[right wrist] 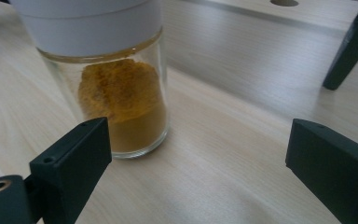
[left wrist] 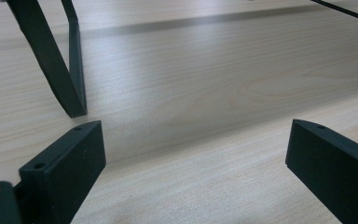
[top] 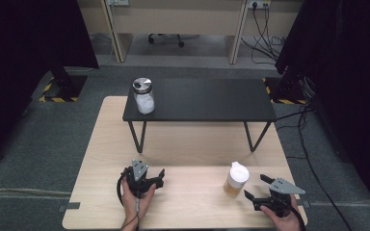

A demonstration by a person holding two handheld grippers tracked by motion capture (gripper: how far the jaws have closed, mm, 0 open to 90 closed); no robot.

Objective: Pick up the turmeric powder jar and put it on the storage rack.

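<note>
- Both hands come in from the near edge of the desk [top: 101, 159], each gripping a pair of tongs low over the wood.
- The left tongs [top: 160, 178] point right and slightly away; the jaws stand wide apart with nothing between them, bare wood in the gap in the left gripper view.
- The right tongs [top: 257, 187] point left and away, jaws wide apart and holding nothing.
- The right hand [top: 284, 219] is cut off by the bottom edge; the left hand [top: 137, 197] is partly under its tongs.
- A jar [top: 235, 179] of yellow powder with a white lid stands upright on the desk just beside the right tongs, ahead of the left jaw rather than between the jaws; its lid is cut off in the right gripper view.
- A second jar [top: 143, 96], metal-lidded with white contents, stands on the left end of a black shelf [top: 212, 98] on legs, well apart from both tongs.
</note>
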